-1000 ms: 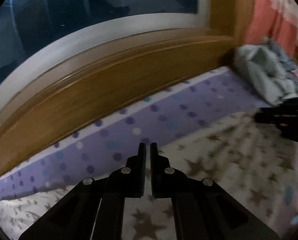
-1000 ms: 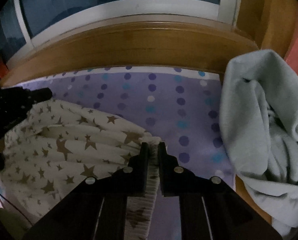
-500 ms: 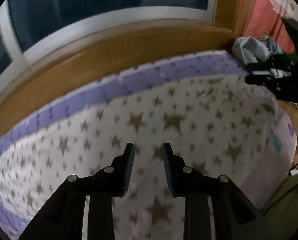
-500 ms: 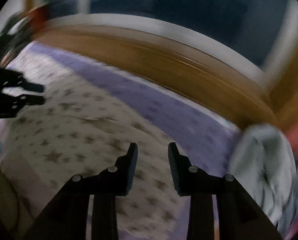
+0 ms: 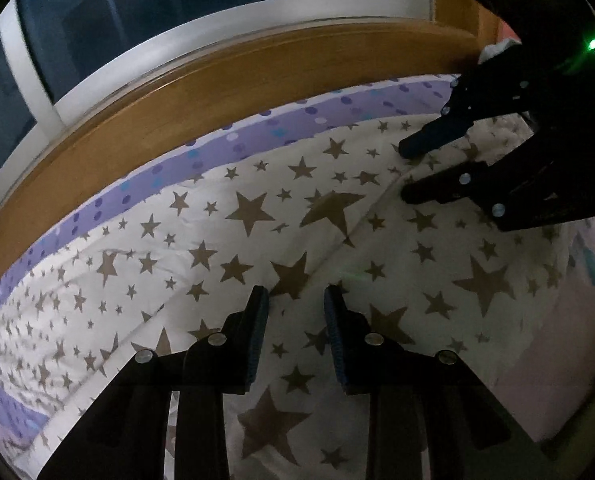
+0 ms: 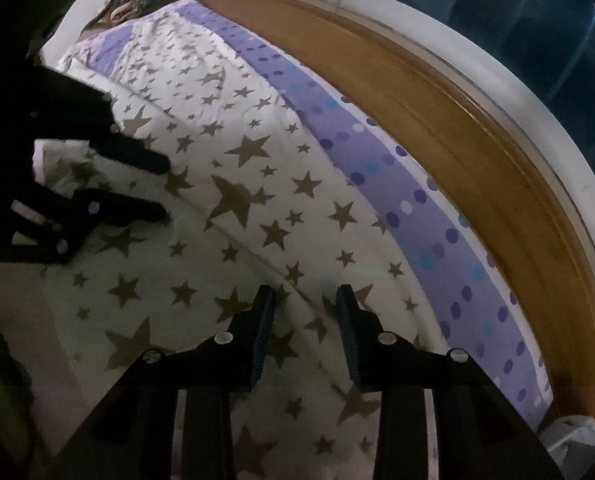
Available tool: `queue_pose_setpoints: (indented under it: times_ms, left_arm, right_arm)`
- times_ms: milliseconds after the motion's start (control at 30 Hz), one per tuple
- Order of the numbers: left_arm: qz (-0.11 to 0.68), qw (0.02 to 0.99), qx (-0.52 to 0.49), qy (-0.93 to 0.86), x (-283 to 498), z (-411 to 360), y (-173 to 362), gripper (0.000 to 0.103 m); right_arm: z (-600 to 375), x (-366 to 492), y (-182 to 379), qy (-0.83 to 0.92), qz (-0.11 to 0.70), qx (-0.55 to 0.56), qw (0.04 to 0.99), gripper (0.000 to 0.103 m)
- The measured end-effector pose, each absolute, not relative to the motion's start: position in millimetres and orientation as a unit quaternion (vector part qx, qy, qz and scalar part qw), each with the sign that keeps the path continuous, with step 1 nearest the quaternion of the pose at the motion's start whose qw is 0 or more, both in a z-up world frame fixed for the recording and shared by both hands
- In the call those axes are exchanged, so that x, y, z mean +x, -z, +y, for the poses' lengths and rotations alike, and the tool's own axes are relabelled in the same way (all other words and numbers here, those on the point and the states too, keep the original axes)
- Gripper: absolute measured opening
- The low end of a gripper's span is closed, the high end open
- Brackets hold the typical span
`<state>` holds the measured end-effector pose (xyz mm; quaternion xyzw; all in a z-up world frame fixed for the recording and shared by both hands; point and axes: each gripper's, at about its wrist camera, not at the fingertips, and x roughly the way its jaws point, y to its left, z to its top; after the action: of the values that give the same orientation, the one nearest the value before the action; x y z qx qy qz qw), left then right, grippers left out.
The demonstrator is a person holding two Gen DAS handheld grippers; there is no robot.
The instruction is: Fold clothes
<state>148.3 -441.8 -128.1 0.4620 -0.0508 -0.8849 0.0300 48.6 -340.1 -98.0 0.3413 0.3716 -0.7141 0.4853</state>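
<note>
Star-print garment (image 5: 257,248): thin white fabric, soft and matte, scattered with tan-brown five-pointed stars of mixed sizes. It lies spread nearly flat over a purple bedsheet (image 5: 281,128) dotted in blue, white and darker purple. A long raised crease or folded edge runs diagonally across the cloth, passing between the two grippers; small wrinkles gather toward the far left end. The sheet shows as a strip along the far side, between the garment and a smooth, curved wooden ledge (image 5: 217,96). Above it, a white window frame (image 5: 169,40) and dark glass.

Left gripper (image 5: 296,296): black rigid fingers with blue ribbed pads, jaws parted wide, nothing between them, poised over the near part of the cloth.

Right gripper (image 6: 304,296): same build, jaws likewise spread, holding nothing, above the crease. In the left wrist view its tips sit close to the cloth at far right; contact unclear.

Crumpled pale cloth (image 6: 573,432) at the lower right edge of the right wrist view.
</note>
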Motion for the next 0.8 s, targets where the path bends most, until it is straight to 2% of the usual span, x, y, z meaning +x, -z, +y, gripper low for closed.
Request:
queue_pose_setpoints:
  times_ms: [400, 600, 800]
  left_arm:
    - [-0.046, 0.049, 0.460, 0.885, 145, -449, 129, 0.029]
    - [-0.029, 0.044, 0.459, 0.887, 141, -455, 129, 0.030]
    - [-0.046, 0.055, 0.448, 0.891, 144, -452, 130, 0.030]
  right_arm:
    - [-341, 46, 94, 0.714, 0.332, 0.334, 0.518, 0.032]
    - [-347, 41, 98, 0.721, 0.316, 0.343, 0.512, 0.032]
    - [-372, 35, 101, 0.741, 0.277, 0.345, 0.505, 0.031]
